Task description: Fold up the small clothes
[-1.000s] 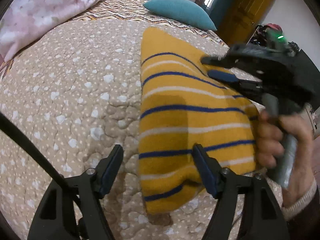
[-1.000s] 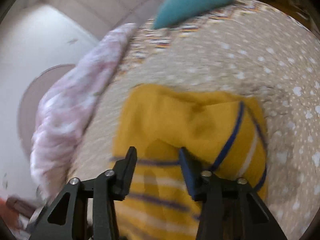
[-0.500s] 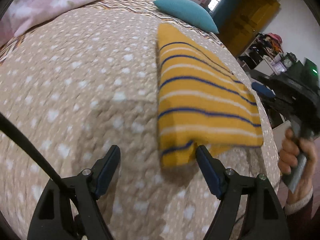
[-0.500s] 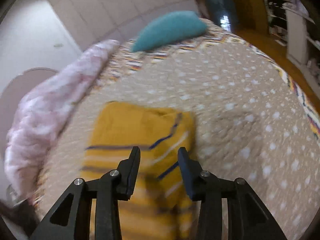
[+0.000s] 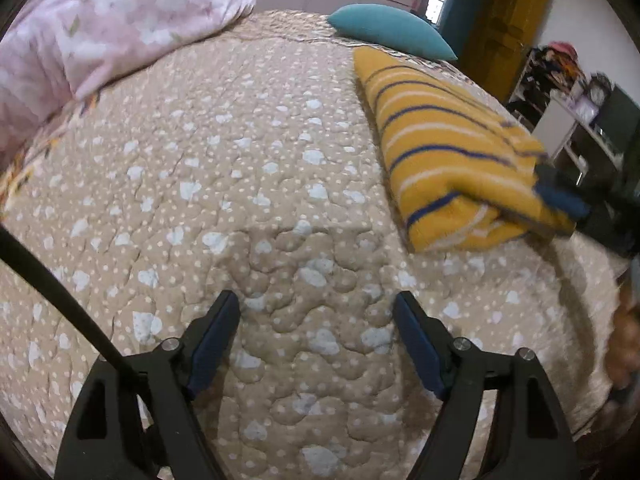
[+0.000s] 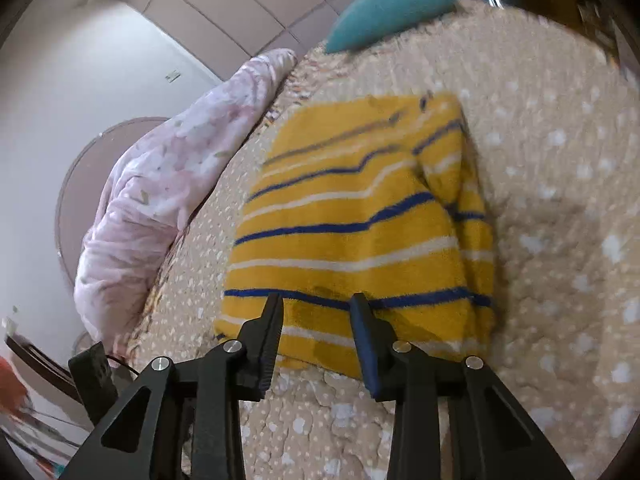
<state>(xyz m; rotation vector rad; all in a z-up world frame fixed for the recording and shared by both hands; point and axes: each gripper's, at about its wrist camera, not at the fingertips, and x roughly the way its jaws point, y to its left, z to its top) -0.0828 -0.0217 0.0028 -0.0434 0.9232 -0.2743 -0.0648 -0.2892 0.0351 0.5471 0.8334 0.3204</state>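
While the folded sweater lies flat on the bed, the two grippers stand as follows.

Sweater: a yellow sweater point(image 5: 452, 148) with blue and white stripes, folded into a neat block, lies on the bedspread in the right part of the left wrist view; in the right wrist view it fills the middle of the frame point(image 6: 360, 220).

Bed: a beige quilted bedspread point(image 5: 240, 200) with pale spots covers it and carries the sweater.

Left gripper: the left gripper point(image 5: 316, 336) sits at the bottom centre of its view, over bare bedspread and well left of the sweater; its fingers point(image 5: 212, 340) stand wide apart and are opening, with nothing between them.

Right gripper: the right gripper point(image 6: 316, 328) is at the bottom centre of its view, just at the sweater's near edge; its fingers point(image 6: 366, 344) are partly apart and closing, and they grip no cloth. In the left wrist view its blurred tip point(image 5: 560, 196) shows at the right edge, beside the sweater's near corner.

Pillow: a teal pillow point(image 5: 388, 36) lies at the top of the frame, beyond the sweater.

Blanket: a pink flowered blanket point(image 5: 108, 28) is heaped in the upper left.

Hand: part of a hand point(image 5: 624, 344) shows, blurred, at the lower right edge.
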